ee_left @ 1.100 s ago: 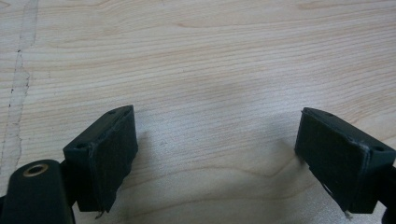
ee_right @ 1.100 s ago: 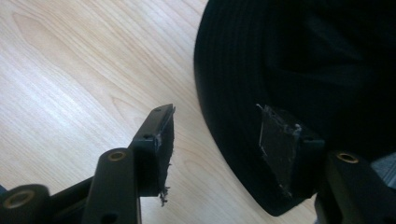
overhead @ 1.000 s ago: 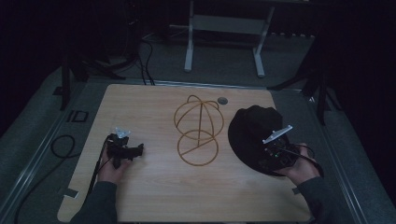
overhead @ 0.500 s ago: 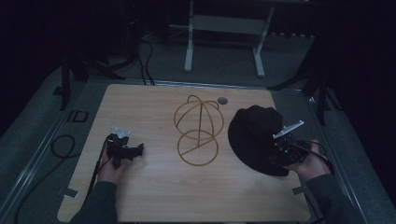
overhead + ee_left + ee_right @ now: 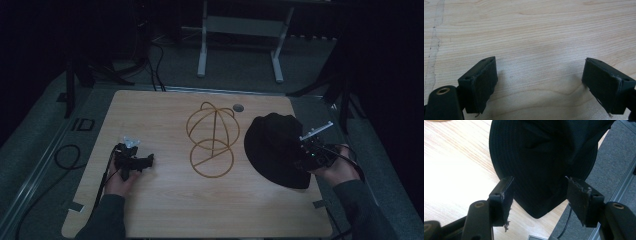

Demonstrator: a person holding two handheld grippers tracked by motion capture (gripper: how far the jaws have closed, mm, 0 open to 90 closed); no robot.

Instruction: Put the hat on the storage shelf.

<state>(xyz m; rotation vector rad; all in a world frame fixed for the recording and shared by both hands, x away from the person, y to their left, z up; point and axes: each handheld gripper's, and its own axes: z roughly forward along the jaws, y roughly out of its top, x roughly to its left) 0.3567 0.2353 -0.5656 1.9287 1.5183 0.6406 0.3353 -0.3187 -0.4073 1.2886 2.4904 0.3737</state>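
The high view is dim, so the black hat on the right of the table shows little detail. The right gripper sits low at its near brim, its jaws having just been opening, pads off the cloth. The left gripper rests wide open on bare wood beside a wire stand.

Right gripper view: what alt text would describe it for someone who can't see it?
A black brimmed hat lies on a pale wooden table, its brim edge between the right gripper's two open black fingers, which have just been opening and do not press on it. Grey floor shows at right.
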